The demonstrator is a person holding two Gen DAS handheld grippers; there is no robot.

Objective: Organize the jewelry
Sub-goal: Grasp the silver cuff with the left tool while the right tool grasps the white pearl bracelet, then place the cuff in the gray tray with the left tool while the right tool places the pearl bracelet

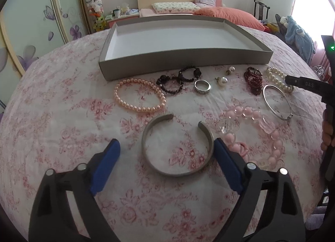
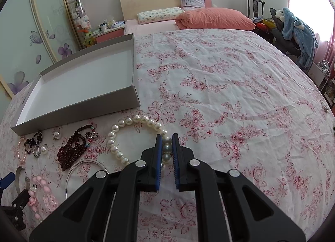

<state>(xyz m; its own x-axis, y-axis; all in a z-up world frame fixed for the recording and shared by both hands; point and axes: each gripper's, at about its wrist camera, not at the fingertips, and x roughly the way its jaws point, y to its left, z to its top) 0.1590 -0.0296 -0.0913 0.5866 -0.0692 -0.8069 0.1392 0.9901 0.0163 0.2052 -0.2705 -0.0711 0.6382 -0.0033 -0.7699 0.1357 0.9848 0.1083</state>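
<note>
A grey tray (image 1: 184, 59) with a white inside stands on the floral bedspread; it also shows in the right wrist view (image 2: 83, 106). Jewelry lies in front of it. My left gripper (image 1: 167, 143) is open around a silver cuff bangle (image 1: 178, 170), its right pad touching the cuff. My right gripper (image 2: 166, 137) is shut on the white pearl bracelet (image 2: 134, 120), which still lies on the cloth; the bracelet shows in the left wrist view (image 1: 276, 77) too. Nearby lie a pink pearl bracelet (image 1: 139, 95), black beads (image 1: 180, 80), a silver ring (image 1: 202, 87), pearl earrings (image 1: 223, 81) and dark red beads (image 1: 254, 80).
A thin silver bangle (image 1: 276, 101) and a chunky pink bead bracelet (image 1: 257, 133) lie to the right of the cuff. The bedspread stretches bare to the right (image 2: 240, 95). Pillows (image 2: 213, 19) lie at the far end, and a chair with clothes (image 2: 297, 30) stands beside the bed.
</note>
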